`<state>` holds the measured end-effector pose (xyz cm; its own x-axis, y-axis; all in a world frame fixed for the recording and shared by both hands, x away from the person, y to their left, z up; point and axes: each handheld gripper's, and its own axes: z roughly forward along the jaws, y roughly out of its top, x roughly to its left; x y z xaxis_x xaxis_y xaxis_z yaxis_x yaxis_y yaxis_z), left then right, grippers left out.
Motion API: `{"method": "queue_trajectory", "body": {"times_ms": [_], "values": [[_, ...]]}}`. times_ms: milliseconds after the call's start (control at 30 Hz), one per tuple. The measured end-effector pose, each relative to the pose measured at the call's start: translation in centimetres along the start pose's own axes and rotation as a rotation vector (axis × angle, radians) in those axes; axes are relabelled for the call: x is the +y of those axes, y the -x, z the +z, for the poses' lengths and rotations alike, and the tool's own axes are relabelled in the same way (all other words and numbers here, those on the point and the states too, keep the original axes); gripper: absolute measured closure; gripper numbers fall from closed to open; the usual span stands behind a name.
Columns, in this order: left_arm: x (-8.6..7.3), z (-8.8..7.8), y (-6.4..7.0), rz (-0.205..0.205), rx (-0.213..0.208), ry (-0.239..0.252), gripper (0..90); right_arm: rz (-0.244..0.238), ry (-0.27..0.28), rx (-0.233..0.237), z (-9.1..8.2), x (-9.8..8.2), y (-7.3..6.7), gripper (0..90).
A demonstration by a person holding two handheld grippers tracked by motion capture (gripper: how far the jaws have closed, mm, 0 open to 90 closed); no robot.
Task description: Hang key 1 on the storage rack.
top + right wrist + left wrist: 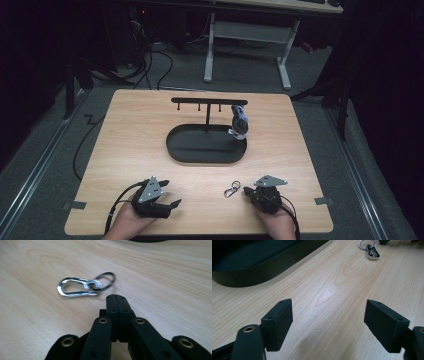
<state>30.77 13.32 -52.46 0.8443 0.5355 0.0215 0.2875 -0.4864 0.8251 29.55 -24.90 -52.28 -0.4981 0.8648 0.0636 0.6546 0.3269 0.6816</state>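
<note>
We take the wooden table [150, 130] as our landmark; it is light, pale-grained, with rounded corners, and it stands on a grey carpeted floor [40, 150]; beyond its far edge we see a desk frame with white legs [248, 47] under a pale top; to the far left of the table black cables [150, 65] trail across the floor; along its left and right sides metal rails [30, 185] run on the floor; the room around the table is dark, and light falls mainly on the tabletop.
</note>
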Motion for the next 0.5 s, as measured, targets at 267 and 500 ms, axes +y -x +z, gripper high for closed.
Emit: {"method": "queue_trajectory", "body": {"times_ms": [267,500], "values": [[-0.1,0.3,-0.1,-0.002,-0.002,-0.010,23.8,-0.056,0.067,0.098,0.6,1.6,-3.4,72.8],[-0.2,-0.1,0.0,-0.004,0.002,-0.007,23.9,-0.128,0.027,0.144,2.2,2.6,-5.8,80.4]]}}
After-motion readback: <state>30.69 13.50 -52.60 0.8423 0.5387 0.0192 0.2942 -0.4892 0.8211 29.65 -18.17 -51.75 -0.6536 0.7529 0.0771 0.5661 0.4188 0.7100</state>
